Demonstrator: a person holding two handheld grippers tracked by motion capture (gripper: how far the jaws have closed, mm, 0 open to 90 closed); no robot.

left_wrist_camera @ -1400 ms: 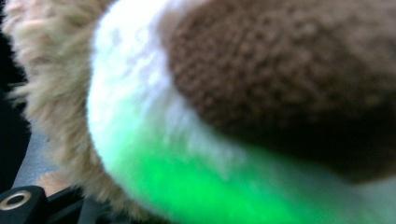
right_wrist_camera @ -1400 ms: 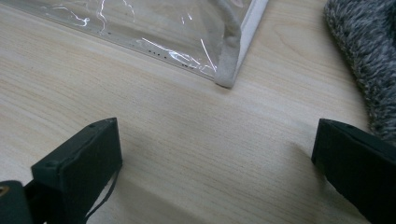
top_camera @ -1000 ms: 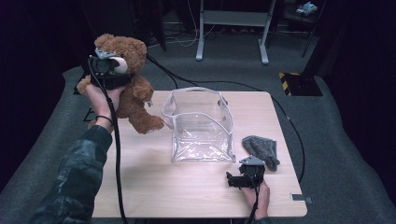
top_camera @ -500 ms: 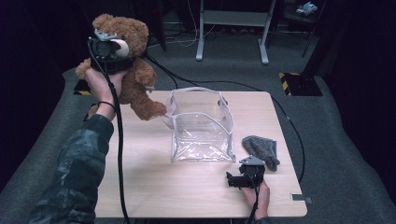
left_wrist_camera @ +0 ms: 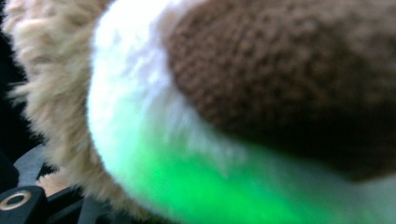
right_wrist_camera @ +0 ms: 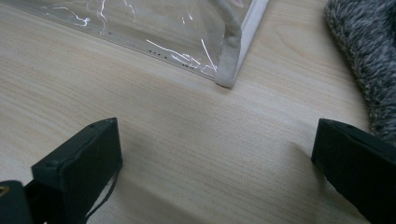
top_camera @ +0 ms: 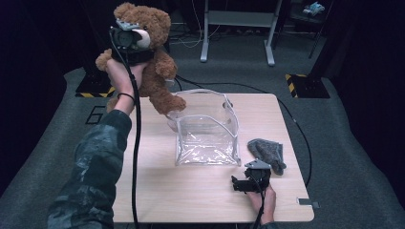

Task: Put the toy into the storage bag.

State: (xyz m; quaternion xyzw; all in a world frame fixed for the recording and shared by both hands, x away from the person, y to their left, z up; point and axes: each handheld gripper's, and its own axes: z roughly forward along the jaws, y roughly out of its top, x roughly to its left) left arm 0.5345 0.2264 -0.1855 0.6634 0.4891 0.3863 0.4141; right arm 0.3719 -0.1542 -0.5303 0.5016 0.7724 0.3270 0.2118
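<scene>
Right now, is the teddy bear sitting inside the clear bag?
No, the teddy bear is held up in the air by the left gripper, left of and behind the clear bag.

large pale digit "6" painted on the grey floor (top_camera: 57,143) beside the table's left edge, partly cut off, no other readable text or labels

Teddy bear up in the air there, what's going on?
A person's left gripper holds the teddy bear by its head, lifted above the table's far left corner, beside the open clear bag. The right gripper rests open on the table near the bag's front corner, holding nothing. A grey cloth lies just right of the bag.
</scene>
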